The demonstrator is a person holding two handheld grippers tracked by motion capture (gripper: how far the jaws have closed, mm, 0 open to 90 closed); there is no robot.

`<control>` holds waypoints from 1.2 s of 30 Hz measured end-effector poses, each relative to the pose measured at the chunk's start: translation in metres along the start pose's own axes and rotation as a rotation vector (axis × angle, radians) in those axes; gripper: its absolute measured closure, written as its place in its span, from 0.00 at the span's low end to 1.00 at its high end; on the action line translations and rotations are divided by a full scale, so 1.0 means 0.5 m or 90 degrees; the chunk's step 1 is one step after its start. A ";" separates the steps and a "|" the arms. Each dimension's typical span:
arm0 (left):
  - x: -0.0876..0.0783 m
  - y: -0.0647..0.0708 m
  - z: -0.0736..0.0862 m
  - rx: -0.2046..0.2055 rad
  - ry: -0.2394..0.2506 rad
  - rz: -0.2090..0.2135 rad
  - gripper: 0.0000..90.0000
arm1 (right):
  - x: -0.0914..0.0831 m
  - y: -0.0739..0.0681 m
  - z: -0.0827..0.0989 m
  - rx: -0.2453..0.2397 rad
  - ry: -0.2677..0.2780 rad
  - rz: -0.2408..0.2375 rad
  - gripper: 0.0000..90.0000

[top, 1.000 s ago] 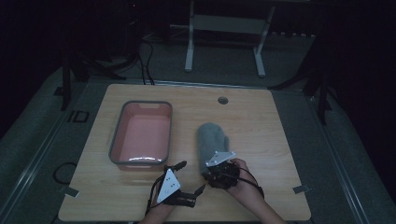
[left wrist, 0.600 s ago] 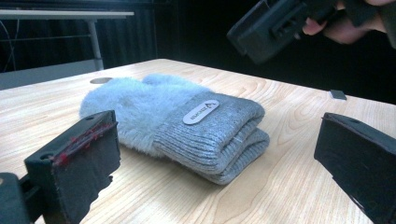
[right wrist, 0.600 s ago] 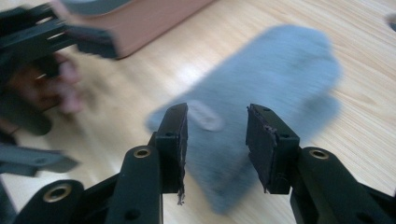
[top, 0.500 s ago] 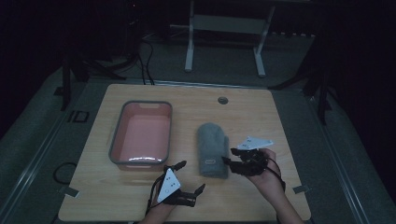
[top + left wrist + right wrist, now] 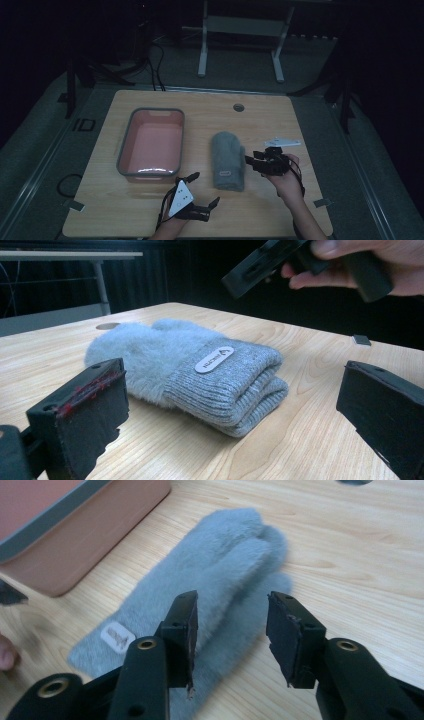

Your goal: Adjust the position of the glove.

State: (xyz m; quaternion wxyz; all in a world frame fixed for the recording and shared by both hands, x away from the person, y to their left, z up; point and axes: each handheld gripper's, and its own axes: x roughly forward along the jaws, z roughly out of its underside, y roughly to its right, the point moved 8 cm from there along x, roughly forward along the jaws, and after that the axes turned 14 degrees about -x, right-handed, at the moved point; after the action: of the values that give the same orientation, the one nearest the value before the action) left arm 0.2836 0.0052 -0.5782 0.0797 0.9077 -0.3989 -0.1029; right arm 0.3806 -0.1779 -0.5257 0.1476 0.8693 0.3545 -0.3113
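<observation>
right gripper [image 5: 251, 162]: jaws apart, just right of grey mitten [image 5: 228, 160], nearer | mitten axis: front-to-back | left gripper [image 5: 204, 191]: jaws apart, well short

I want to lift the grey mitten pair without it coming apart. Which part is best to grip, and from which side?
Grip the ribbed cuff of the grey mittens, probably with the left gripper, coming in low from the near end. The cuff is the firm, stacked end facing it, so the jaws can likely close over both layers; the fluffy end looks softer.
</observation>
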 end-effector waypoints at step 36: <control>0.000 0.001 0.000 0.001 0.000 0.002 0.01 | 0.018 -0.009 0.028 0.107 0.007 -0.011 0.98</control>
State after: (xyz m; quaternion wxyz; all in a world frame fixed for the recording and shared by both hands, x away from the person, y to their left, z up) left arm 0.2833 0.0050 -0.5782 0.0787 0.9071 -0.4006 -0.1026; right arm 0.3765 -0.1768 -0.5423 0.0696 0.8771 0.3358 -0.3363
